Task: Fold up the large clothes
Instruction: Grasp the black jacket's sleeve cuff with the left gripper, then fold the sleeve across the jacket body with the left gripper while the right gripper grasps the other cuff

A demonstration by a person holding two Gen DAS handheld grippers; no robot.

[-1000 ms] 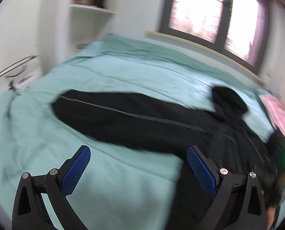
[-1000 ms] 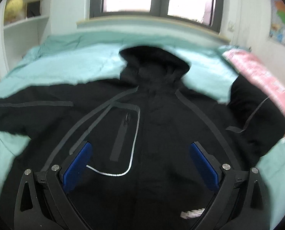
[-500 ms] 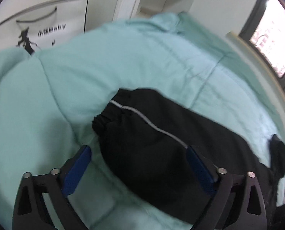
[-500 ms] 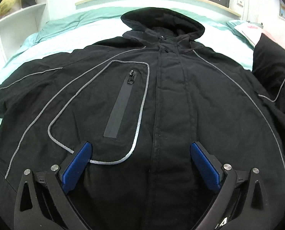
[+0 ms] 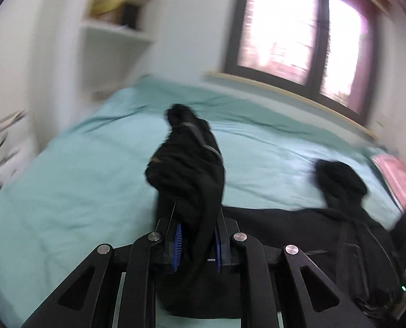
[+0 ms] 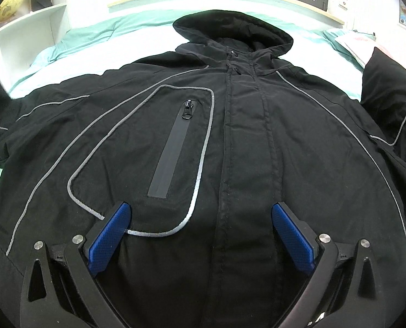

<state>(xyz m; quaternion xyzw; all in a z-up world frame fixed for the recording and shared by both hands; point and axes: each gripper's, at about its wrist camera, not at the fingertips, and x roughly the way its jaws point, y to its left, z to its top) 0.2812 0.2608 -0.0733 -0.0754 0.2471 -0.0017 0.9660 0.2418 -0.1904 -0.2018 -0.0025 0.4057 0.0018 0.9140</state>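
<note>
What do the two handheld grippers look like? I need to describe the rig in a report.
Both look alike. The left gripper and the right gripper have matte black plastic frames with triangular cut-outs and round silver pivot bolts. Each finger carries a blue pad with a fine grid texture. White lettering shows low on the right gripper's frame, too cropped to read. No cables, hands or sleeves are visible.

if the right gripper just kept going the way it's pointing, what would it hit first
Probably the black jacket lying on the bed. The right gripper is open and angled down at the jacket's front, between the chest pocket and the centre zipper; nothing sits in between, though how near the fabric is stays unclear.
</note>
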